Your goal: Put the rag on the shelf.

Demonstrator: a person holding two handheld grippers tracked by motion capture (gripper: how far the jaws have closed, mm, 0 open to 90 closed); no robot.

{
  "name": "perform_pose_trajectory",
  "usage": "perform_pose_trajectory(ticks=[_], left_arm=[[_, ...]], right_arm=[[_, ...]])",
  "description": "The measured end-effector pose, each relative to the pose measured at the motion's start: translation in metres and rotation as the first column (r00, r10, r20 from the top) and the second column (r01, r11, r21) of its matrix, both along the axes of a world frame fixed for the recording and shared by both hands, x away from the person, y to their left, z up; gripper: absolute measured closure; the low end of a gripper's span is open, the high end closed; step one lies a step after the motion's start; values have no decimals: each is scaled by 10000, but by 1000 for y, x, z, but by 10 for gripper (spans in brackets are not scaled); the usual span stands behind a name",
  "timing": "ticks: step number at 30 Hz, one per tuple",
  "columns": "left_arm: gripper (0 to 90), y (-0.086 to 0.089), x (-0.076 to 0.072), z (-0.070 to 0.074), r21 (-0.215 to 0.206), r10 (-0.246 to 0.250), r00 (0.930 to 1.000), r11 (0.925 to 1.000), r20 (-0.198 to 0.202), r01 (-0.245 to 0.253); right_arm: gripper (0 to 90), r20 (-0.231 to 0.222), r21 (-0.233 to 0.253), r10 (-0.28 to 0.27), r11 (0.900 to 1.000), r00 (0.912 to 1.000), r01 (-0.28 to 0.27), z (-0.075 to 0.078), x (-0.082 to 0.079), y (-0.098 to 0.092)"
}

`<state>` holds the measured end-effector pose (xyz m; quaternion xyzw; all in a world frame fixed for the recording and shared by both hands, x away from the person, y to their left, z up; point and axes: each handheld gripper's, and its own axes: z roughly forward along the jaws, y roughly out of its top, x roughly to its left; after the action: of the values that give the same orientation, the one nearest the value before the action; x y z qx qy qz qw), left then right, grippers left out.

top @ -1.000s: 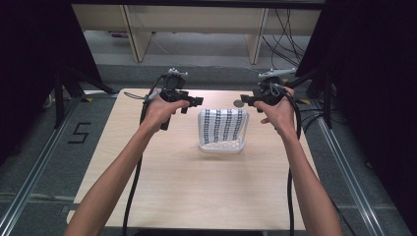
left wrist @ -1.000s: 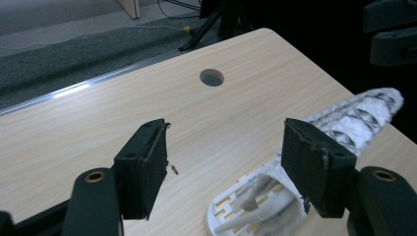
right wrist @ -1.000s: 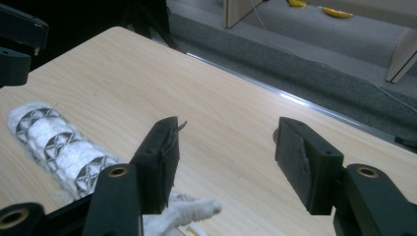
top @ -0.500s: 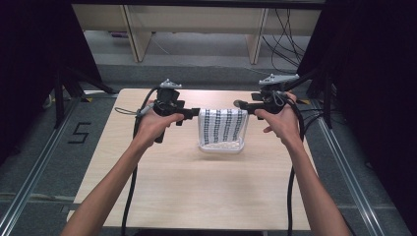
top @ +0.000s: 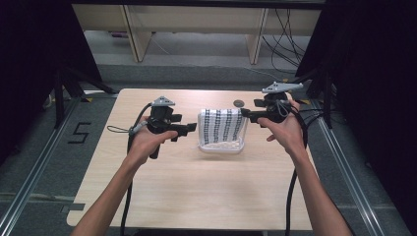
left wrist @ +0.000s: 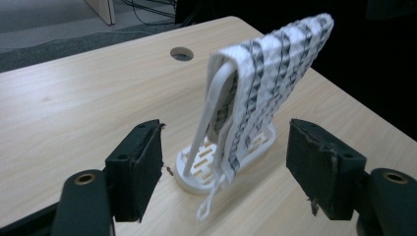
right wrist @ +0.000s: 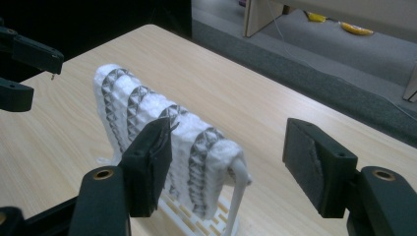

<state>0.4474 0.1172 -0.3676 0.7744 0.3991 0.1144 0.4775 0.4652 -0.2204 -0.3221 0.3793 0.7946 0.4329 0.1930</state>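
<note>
1. Patterned cloth (top: 222, 125), white w/ dark zigzag stripes, hangs draped over a white rack (left wrist: 209, 120); rack's slotted base (left wrist: 201, 164) sits on the table (top: 196, 196), roughly mid-width, toward the far half.
2. Cloth folds over the rack's top bar, both sides hanging down; a thin white loop dangles by the base in the left gripper view.
3. Left gripper (top: 189, 129) just beside the cloth's left edge, not touching; jaws spread wide, nothing between them. In its own view the rack end stands betw. the 2 pads (left wrist: 142, 167), apart from both.
4. Right gripper (top: 247, 115) at the cloth's upper right corner; jaws spread wide, empty. Contact w/ cloth: can't tell.
5. Left hand (top: 147, 142) & right hand (top: 284, 130) each hold 1 gripper; cables trail back along the forearms.
6. Round hole (top: 239, 103) in the tabletop just behind the rack.
</note>
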Motion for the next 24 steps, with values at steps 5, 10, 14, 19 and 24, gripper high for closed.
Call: perform_pose_trajectory(ticks=[5, 10, 14, 19, 24], left_arm=[[288, 3, -4, -9, -137, 4, 10000, 9999, -96, -5], [285, 4, -9, -13, -135, -83, 10000, 9999, -28, 83], [282, 4, -14, -15, -100, -96, 9999, 9999, 31, 97], [280, 3, -18, -19, -101, -235, 9997, 9997, 84, 235], [273, 1, -24, -20, 72, -329, 9993, 9994, 158, 328]], right_arm=[[362, 96, 69, 56, 10000, 9999, -56, -5, -4, -2], [350, 128, 233, 34, 9997, 9999, -37, -8, -10, -2], [342, 86, 394, 25, 9992, 10000, -28, -12, -15, -1], [336, 156, 445, 16, 9990, 9999, -23, -17, -21, -1], [328, 313, 538, 169, 9984, 9994, -185, -18, -27, -2]])
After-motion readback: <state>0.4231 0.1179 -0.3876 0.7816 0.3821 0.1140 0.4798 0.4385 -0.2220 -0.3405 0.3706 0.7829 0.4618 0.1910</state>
